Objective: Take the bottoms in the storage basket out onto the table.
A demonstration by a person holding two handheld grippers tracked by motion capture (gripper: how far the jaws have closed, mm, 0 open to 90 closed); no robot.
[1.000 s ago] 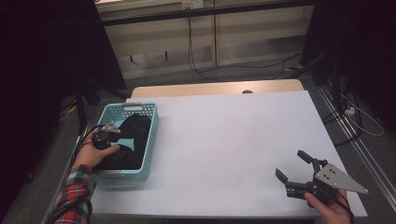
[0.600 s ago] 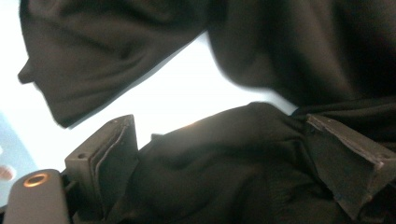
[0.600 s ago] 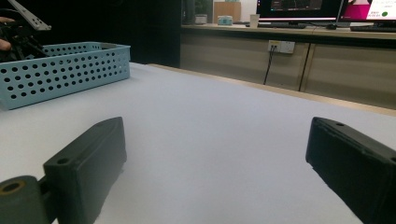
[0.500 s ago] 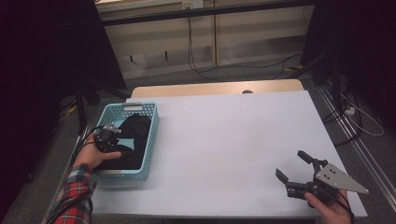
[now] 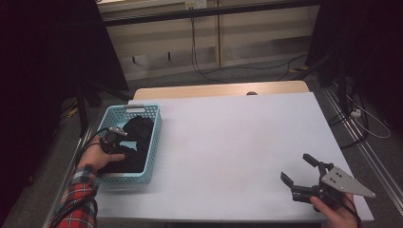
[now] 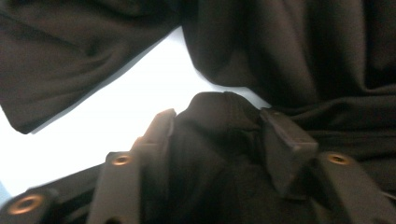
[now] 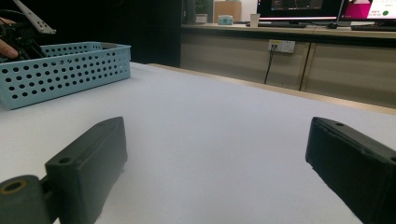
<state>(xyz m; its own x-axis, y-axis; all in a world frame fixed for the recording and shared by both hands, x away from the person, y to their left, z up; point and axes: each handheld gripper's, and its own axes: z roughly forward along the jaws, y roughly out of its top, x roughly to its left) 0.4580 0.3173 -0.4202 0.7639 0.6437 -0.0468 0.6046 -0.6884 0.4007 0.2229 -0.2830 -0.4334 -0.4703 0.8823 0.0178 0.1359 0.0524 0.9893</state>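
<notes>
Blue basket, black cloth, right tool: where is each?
Blue basket [image 5: 156,142]: high view, its right wall.
Black cloth [image 6: 219,112]: left gripper view, the fold between the left tool's jaws.
Right tool [image 5: 298,168]: high view, between its fingertips.

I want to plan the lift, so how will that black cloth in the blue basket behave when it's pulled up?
The black cloth lies in soft folds, so it will probably hang floppy and drape. The left hand-held gripper, whose jaws have just been closing, pinches only a bunched fold, so the rest may trail. It could drag on the basket rim.
</notes>
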